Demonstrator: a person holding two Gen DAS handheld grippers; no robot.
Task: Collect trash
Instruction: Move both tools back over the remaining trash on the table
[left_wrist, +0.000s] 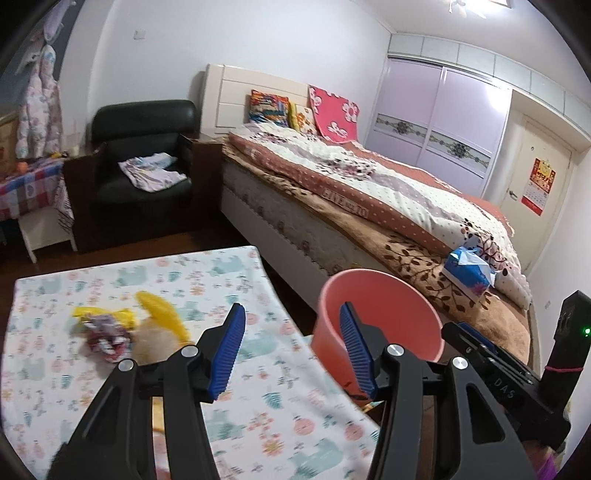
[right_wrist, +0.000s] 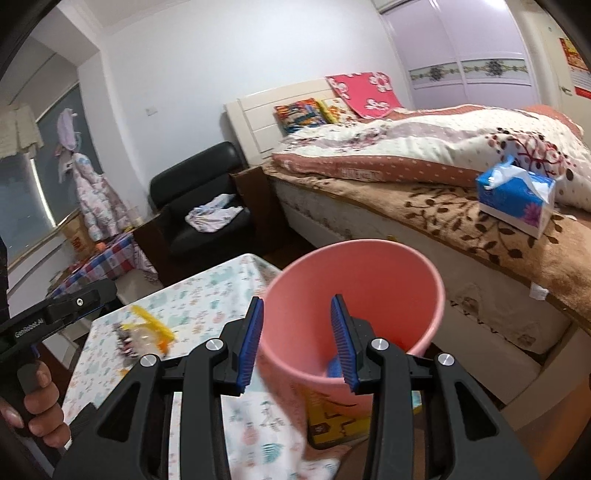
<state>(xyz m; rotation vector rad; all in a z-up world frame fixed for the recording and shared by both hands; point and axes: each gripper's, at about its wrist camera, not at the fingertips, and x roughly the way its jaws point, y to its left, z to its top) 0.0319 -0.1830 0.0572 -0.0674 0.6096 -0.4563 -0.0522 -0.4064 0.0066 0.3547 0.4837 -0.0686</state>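
Observation:
A pink bin (left_wrist: 380, 295) stands beside the table's right edge, between table and bed. My left gripper (left_wrist: 293, 350) is open with nothing between its blue pads, over the table's right part. Trash lies on the cloth to its left: a yellow banana peel (left_wrist: 162, 312), a crumpled wrapper (left_wrist: 105, 338) and a beige lump (left_wrist: 153, 343). My right gripper (right_wrist: 297, 345) hovers open above the bin (right_wrist: 369, 280), empty. A blue item (right_wrist: 334, 369) lies at the bin's bottom. The right gripper (left_wrist: 465, 338) also shows beside the bin; the left gripper (right_wrist: 74, 301) is held by a hand (right_wrist: 33, 402).
The table (left_wrist: 229, 387) wears a floral cloth. A bed (left_wrist: 369, 206) with a blue tissue box (right_wrist: 515, 199) runs along the right. A black armchair (left_wrist: 144, 158) and a checked side table (left_wrist: 29, 184) stand behind. A yellow box (right_wrist: 332, 417) sits under the bin.

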